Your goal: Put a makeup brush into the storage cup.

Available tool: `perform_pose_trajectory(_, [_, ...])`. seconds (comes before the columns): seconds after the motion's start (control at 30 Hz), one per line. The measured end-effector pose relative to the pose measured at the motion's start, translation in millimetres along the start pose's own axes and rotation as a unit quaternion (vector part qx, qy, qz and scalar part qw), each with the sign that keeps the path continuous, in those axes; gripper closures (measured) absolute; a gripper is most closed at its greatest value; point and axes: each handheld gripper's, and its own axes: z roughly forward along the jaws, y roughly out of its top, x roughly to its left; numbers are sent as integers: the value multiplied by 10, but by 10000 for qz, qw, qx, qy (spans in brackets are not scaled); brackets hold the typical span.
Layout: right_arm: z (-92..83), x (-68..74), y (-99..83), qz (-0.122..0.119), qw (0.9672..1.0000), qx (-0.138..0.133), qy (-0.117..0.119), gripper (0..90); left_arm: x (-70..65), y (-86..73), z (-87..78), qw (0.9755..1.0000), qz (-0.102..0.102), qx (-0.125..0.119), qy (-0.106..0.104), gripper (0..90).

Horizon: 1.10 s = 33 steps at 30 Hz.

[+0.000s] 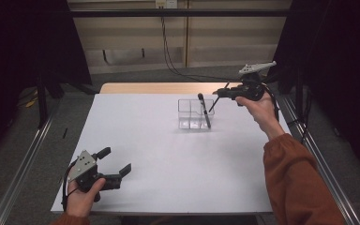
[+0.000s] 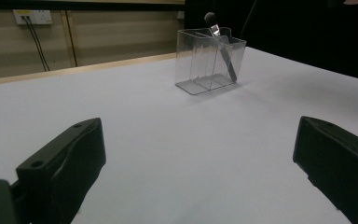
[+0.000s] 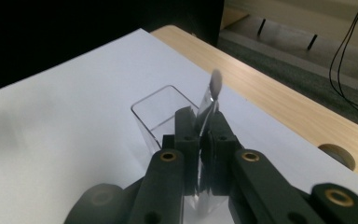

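Right gripper has its jaws squeezed nearly shut on a thin brush, held partway down the stick, close above the clear box. Another brush already leans in the box's right-hand slot, soft tip up.

Left gripper has its jaws wide apart with nothing between them, low over the near left of the table, far from the box.

I think the brush is very light and its stick is stiff and smooth, so it could slip or tip. Holding it around the middle looks best, not by the soft tip. The box looks thin, hard, and easy to push.

The tabletop is white, flat and smooth, with a wood strip at the far edge. The room around is dark, with a pale wall and black cables behind.
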Motion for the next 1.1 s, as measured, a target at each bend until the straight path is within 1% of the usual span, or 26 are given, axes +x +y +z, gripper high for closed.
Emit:
perform_pose_trajectory(0.13, [89,-13,10,-53,9996,281,-35,863,2,-6,15,10000,-7,33,-17,23])
perform_pose_trajectory(0.23, [145,2,24,-52,9993,365,28,863,-3,-3,12,10000,20,30,-12,23])
perform_pose_trajectory(0.33, [198,10,22,-79,9990,447,-12,863,-3,-5,11,10000,18,41,-5,23])
perform_pose_trajectory(0.57, [255,-36,-29,60,9992,404,-17,863,-18,-1,18,10000,39,37,-36,23])
perform_pose_trajectory(0.97, [400,-11,-109,133,9989,451,50,863,-16,-4,20,9999,82,58,-5,23])
perform_pose_trajectory(1.1, [432,-6,-140,120,9987,499,43,863,-17,-4,20,9999,92,65,-12,23])
